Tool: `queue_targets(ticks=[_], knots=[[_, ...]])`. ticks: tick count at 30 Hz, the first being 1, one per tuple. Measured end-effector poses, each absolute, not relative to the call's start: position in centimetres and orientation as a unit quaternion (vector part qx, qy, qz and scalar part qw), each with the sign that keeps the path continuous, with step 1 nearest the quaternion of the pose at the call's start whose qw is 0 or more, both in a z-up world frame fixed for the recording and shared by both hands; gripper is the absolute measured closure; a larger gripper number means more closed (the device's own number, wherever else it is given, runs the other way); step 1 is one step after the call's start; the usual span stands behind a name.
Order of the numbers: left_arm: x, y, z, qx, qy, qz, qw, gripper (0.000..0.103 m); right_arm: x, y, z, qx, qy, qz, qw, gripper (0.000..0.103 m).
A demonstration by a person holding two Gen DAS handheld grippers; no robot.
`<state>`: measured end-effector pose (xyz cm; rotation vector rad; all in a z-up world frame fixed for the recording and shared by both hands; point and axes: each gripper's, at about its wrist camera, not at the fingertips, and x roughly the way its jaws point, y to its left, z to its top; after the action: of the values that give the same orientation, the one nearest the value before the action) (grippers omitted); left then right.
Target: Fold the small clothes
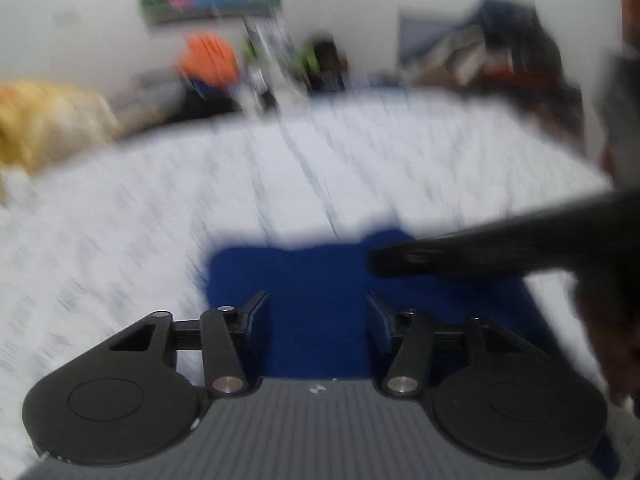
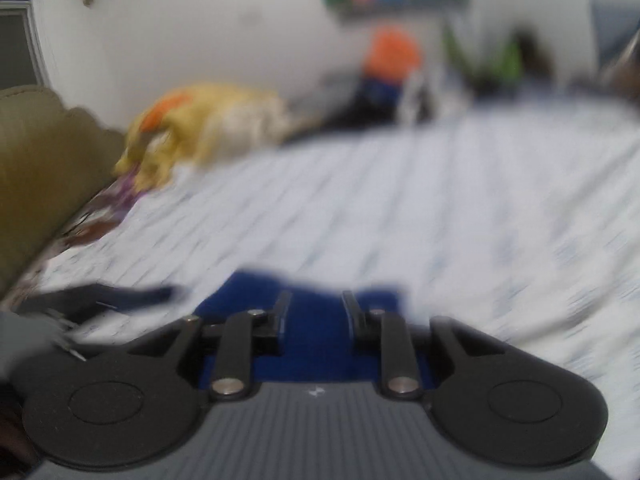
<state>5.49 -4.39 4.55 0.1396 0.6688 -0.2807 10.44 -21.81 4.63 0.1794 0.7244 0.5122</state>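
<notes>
Left gripper: angled downward, jaws parted. Right gripper: jaws narrowly parted, nothing seen pinched between them.

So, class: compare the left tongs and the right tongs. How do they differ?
The left tongs stand wider apart than the right tongs. In the left wrist view, the right tongs reach in from the right, above the blue cloth. Both are open, black, gripping nothing, with the blue cloth beneath them.
</notes>
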Motion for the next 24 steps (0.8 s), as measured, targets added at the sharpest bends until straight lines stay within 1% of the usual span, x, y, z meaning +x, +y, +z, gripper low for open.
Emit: queue_targets(ticks=[1, 2, 4, 5, 6, 8, 9, 10, 12, 13, 15, 16, 17, 18, 19, 20, 22, 24], knots=[[5.3, -4.3, 3.7, 0.064, 0.309, -0.130, 0.940, 0.043, 11.8, -21.6, 2.9, 0.083, 0.376, 0.228, 0.894, 0.080], [5.4, -4.2, 3.6, 0.059, 0.305, -0.128, 0.942, 0.043, 12.1, -22.3, 2.1, 0.100, 0.340, 0.238, 0.904, 0.080], [5.6, -4.1, 3.8, 0.047, 0.311, -0.125, 0.941, 0.042, 13.7, -23.7, 1.4, 0.162, 0.345, 0.244, 0.892, 0.084], [5.2, -4.4, 3.7, 0.055, 0.306, -0.124, 0.942, 0.042, 14.1, -24.3, 1.2, 0.177, 0.352, 0.243, 0.886, 0.092], [5.2, -4.5, 3.8, 0.059, 0.305, -0.124, 0.943, 0.042, 14.4, -24.6, 1.4, 0.174, 0.360, 0.240, 0.885, 0.095], [5.1, -4.4, 3.7, 0.056, 0.304, -0.123, 0.943, 0.042, 14.3, -24.9, 2.5, 0.180, 0.370, 0.222, 0.884, 0.095], [5.0, -4.4, 3.7, 0.055, 0.303, -0.121, 0.944, 0.042, 12.9, -25.3, 3.5, 0.178, 0.369, 0.201, 0.890, 0.092], [5.0, -4.3, 3.6, 0.056, 0.302, -0.120, 0.944, 0.042, 11.8, -25.1, 4.4, 0.168, 0.360, 0.189, 0.898, 0.089], [5.0, -4.4, 3.5, 0.063, 0.299, -0.116, 0.945, 0.041, 9.3, -24.7, 5.6, 0.159, 0.342, 0.209, 0.902, 0.088], [5.0, -4.5, 3.4, 0.066, 0.297, -0.115, 0.946, 0.041, 9.0, -24.1, 5.5, 0.150, 0.355, 0.211, 0.898, 0.087], [5.0, -4.5, 3.3, 0.068, 0.296, -0.113, 0.946, 0.040, 9.7, -22.6, 3.7, 0.093, 0.394, 0.185, 0.895, 0.088], [4.9, -4.5, 3.3, 0.066, 0.296, -0.112, 0.946, 0.040, 9.3, -23.2, 2.8, 0.094, 0.355, 0.209, 0.906, 0.089], [5.0, -4.5, 3.2, 0.065, 0.297, -0.112, 0.946, 0.040, 9.6, -23.9, 2.2, 0.111, 0.342, 0.223, 0.906, 0.089], [4.9, -4.5, 3.2, 0.065, 0.297, -0.112, 0.946, 0.040, 10.2, -24.7, 2.0, 0.150, 0.350, 0.227, 0.896, 0.089], [4.9, -4.5, 3.2, 0.067, 0.296, -0.111, 0.946, 0.040, 10.6, -25.3, 1.9, 0.177, 0.362, 0.226, 0.887, 0.089], [4.9, -4.6, 3.2, 0.070, 0.295, -0.109, 0.947, 0.039, 10.8, -25.4, 2.2, 0.175, 0.370, 0.225, 0.884, 0.090], [4.7, -4.7, 3.2, 0.074, 0.292, -0.106, 0.948, 0.038, 10.1, -24.7, 3.4, 0.141, 0.378, 0.201, 0.893, 0.090], [4.6, -4.7, 3.2, 0.075, 0.291, -0.103, 0.948, 0.038, 8.3, -23.8, 4.9, 0.116, 0.371, 0.176, 0.904, 0.087]])
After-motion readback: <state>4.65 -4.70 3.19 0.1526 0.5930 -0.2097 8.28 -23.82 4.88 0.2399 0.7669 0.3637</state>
